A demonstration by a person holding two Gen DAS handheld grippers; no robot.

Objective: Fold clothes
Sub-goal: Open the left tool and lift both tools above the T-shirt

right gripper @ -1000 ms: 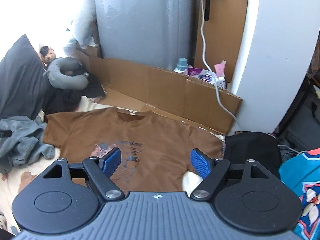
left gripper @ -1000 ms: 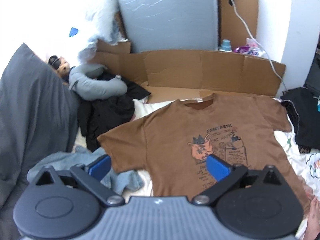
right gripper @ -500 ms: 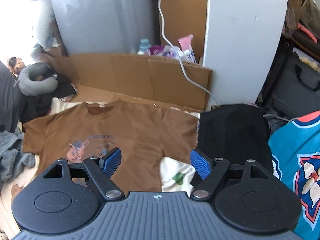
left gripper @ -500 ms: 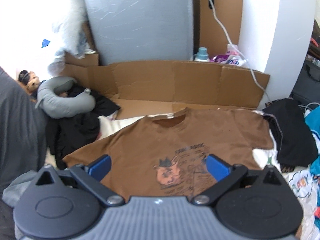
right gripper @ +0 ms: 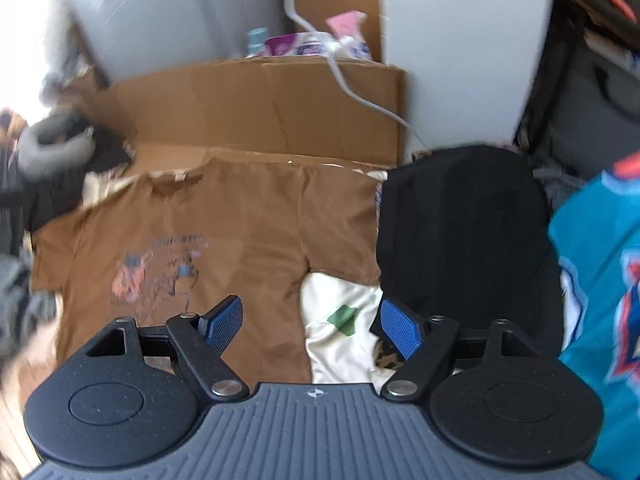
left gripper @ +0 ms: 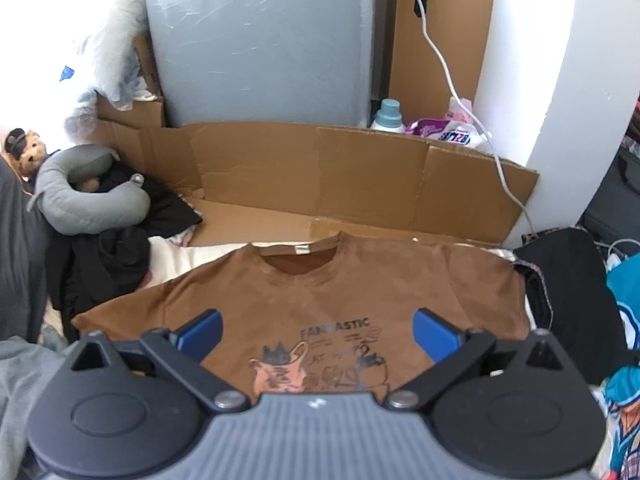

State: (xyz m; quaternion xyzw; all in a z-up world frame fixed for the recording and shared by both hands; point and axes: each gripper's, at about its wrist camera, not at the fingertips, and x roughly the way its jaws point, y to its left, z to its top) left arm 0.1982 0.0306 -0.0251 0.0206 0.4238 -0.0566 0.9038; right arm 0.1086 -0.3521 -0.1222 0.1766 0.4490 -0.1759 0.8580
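A brown T-shirt (left gripper: pixel 320 296) with a printed graphic lies flat, front up, collar toward the cardboard. My left gripper (left gripper: pixel 318 334) hovers open above its chest print, holding nothing. The same brown T-shirt (right gripper: pixel 240 232) fills the left half of the right wrist view. There my right gripper (right gripper: pixel 312 326) hangs open over the cream sheet (right gripper: pixel 340 340), just below the shirt's right sleeve and beside its right side edge. The blue pads (right gripper: pixel 224 322) grip nothing.
A black garment (right gripper: pixel 460 232) lies right of the shirt, a teal jersey (right gripper: pixel 600 280) further right. A cardboard wall (left gripper: pixel 340 172) stands behind the collar. A grey neck pillow (left gripper: pixel 84 196) and black clothes (left gripper: pixel 116 264) sit at left, a white cable (left gripper: pixel 460 92) hangs behind.
Both grippers have swung to the right across the shirt. The right one has moved closer to the sleeve and its view is now blurred. Both have stayed open.
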